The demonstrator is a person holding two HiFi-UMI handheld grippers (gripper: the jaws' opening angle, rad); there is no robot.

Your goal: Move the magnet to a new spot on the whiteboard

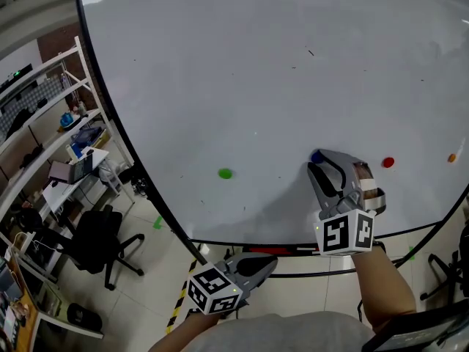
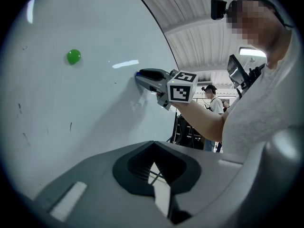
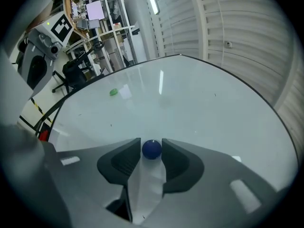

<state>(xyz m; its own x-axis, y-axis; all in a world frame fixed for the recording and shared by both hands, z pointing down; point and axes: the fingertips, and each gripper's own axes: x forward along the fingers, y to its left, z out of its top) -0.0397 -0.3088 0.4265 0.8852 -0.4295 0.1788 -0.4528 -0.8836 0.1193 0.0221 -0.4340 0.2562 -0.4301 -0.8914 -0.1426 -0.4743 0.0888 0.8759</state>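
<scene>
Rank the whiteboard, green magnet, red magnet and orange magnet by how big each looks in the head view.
1. whiteboard, by far.
2. green magnet and red magnet: they look alike, so no ranking.
3. orange magnet, smallest, though it sits at the picture's edge.

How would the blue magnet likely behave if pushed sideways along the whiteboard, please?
The blue magnet looks small, round and hard, so probably rigid. It clings to the upright whiteboard, so it should slide rather than roll or drop.

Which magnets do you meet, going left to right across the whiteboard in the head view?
Green magnet → blue magnet → red magnet → orange magnet.
</scene>
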